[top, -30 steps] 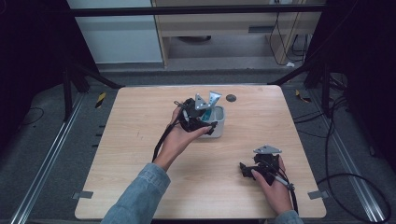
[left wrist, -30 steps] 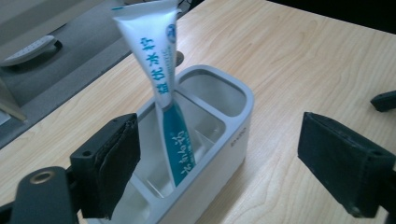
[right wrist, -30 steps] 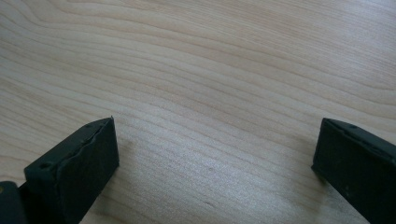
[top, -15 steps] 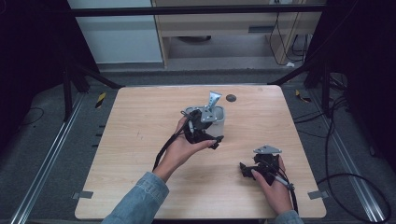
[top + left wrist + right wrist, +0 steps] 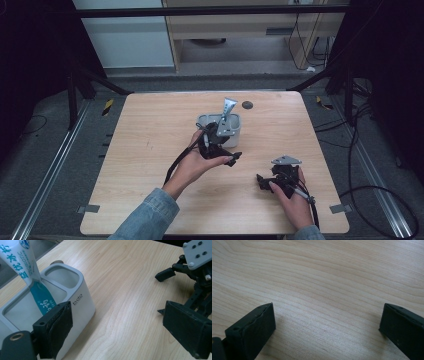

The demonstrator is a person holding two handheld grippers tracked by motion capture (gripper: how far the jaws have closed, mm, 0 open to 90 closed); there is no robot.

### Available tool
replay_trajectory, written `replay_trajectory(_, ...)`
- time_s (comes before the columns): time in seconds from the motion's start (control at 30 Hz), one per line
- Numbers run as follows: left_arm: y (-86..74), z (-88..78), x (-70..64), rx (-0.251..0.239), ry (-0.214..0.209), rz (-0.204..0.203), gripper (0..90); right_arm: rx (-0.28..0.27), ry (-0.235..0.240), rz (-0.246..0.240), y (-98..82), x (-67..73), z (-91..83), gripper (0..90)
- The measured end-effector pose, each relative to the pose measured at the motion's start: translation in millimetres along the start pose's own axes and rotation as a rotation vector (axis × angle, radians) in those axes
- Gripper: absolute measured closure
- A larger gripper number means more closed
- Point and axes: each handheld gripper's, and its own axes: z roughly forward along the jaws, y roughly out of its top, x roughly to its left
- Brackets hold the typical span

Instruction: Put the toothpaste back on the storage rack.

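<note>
One tube of toothpaste (image 5: 228,111) stands tilted in the white holder (image 5: 234,134), its top cut off by the frame edge in the left gripper view and its foot hidden inside the holder's wall. One holder, with two compartments that I can count in the left gripper view: the tube (image 5: 30,272) leans in the larger one, the smaller one beside it looks bare, though I cannot see its floor. The holder (image 5: 80,300) carries small lettering, too small for me to be sure of.

My left tool (image 5: 220,150) hangs just in front of the holder, jaws spread wide and gripping nothing; its near jaw covers the holder's lower corner. My right tool (image 5: 274,181) rests on the table (image 5: 150,150), well apart from the holder on its right, jaws likewise parted over bare wood. One small dark round thing (image 5: 247,105) lies on the table behind the holder; I cannot make out what it is.
</note>
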Motion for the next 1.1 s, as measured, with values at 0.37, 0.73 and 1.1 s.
replay_trajectory(0.37,-17.8,-11.4,-6.7,-0.003,-0.004,-0.002,8.2,0.000,0.000,-0.001,0.0,0.0,0.0,0.4)
replay_trajectory(0.73,-51.7,-16.4,-2.0,0.008,0.008,-0.066,8.3,-0.001,0.000,-0.001,-0.1,0.0,0.0,0.3)
replay_trajectory(1.1,-89.2,-28.6,14.2,0.040,0.051,-0.130,8.0,0.000,0.000,0.000,0.0,0.0,0.0,0.3)
